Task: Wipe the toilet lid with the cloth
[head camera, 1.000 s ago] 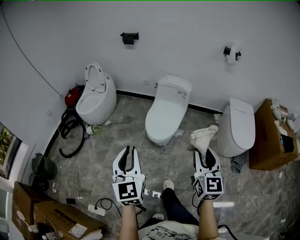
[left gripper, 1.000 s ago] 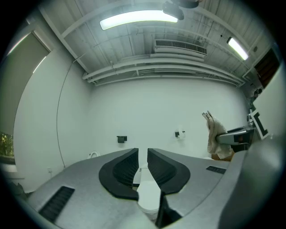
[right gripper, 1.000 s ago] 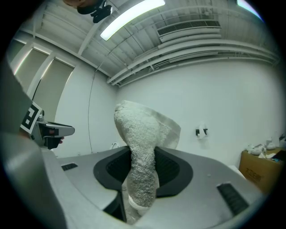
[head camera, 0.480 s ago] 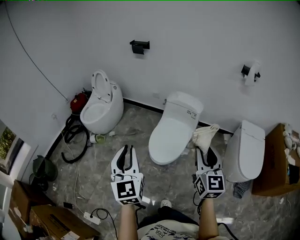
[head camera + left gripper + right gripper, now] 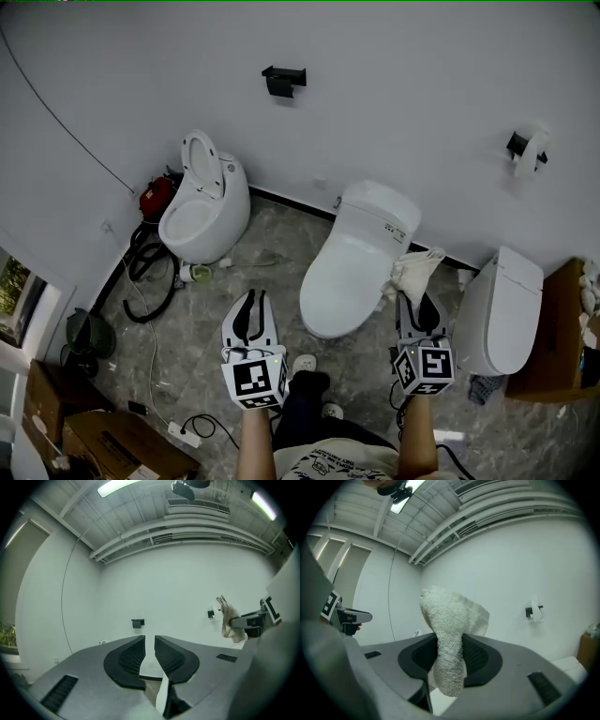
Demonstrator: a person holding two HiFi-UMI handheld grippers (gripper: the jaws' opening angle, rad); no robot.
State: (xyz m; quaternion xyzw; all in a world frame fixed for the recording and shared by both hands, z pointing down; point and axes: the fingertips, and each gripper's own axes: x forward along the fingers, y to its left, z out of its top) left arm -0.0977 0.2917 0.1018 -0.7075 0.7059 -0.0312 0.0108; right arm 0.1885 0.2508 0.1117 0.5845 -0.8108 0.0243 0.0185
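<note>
The right hand-held gripper pinched the cloth, seemingly soft and light, at its bunched middle near the toilet lid; the left hand-held gripper stood slightly parted, empty.

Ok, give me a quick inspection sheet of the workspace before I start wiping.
Surface: grey stone-pattern floor.
Job's things: middle toilet, lid closed; cloth not seen touching it.
Clutter: cardboard boxes; red object by the wall.
Grippers: left tongs narrowly apart, empty; right tongs shut on cloth.
Cables: black hose and power strip on floor; thin cable on wall.
Surroundings: left toilet lid up; right toilet closed; black holder; paper roll holder.
</note>
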